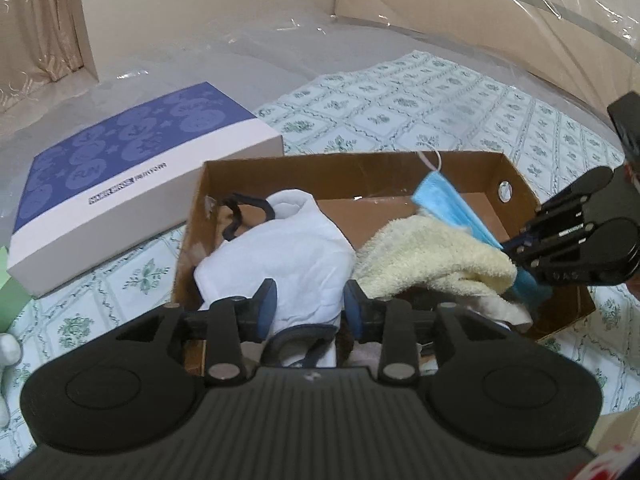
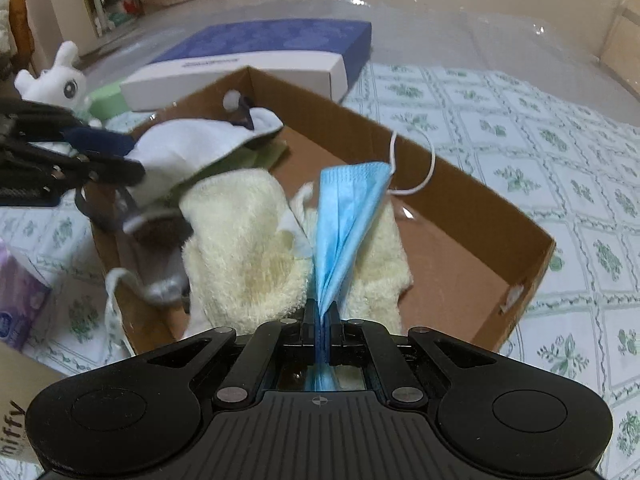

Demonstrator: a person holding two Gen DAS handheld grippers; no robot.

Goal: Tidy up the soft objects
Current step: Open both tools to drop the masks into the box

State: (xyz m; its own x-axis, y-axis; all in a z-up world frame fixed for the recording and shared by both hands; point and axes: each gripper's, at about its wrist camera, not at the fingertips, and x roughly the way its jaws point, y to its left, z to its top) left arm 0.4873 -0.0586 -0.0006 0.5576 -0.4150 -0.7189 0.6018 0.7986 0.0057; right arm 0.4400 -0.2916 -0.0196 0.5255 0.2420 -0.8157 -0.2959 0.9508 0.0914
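Right gripper (image 2: 321,312) clamped on blue mask (image 2: 344,216); mask stands up over the towel (image 2: 240,248), inside the box (image 2: 500,208) near its front wall. One ear loop (image 2: 420,168) arcs toward the box's far wall.

Left gripper (image 1: 310,304): fingers apart either side of white cloth (image 1: 280,256), at the box's left end. Contact with the cloth: cannot tell.

Risks:
- Loop may catch on the far wall's rim if the mask is dragged sideways.
- Grip sits at the mask's very end, so a slip seems likely on a quick swing.
- Towel could lift with the mask.

Room: box floor bare toward its right end and far wall. Blue-lidded carton (image 1: 132,168) crowds the left wall.
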